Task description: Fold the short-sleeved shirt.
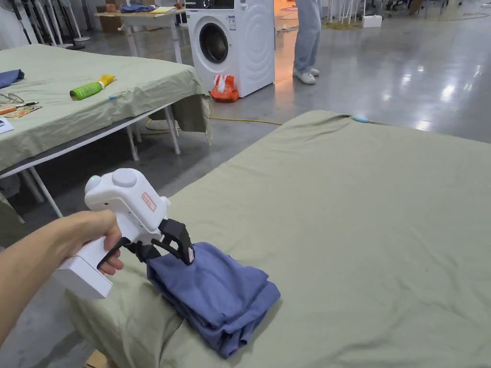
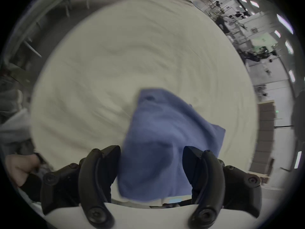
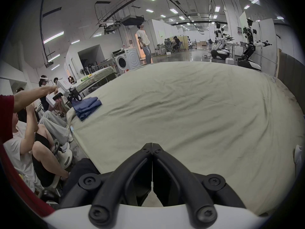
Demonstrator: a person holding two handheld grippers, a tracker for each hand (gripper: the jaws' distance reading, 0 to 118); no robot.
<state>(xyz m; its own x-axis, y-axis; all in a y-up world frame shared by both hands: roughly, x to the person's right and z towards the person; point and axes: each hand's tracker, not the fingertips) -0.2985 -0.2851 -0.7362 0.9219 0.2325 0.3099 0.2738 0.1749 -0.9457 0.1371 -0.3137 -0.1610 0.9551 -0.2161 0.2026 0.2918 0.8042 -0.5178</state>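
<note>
The blue short-sleeved shirt (image 1: 216, 297) lies folded into a small stack at the near left corner of the green-covered table (image 1: 364, 230), partly over its edge. The left gripper (image 1: 184, 251) sits at the stack's left end with its jaws spread apart and the cloth between them, not pressed. The right gripper (image 3: 152, 145), jaws closed together on nothing, hovers over the table well apart from the shirt.
</note>
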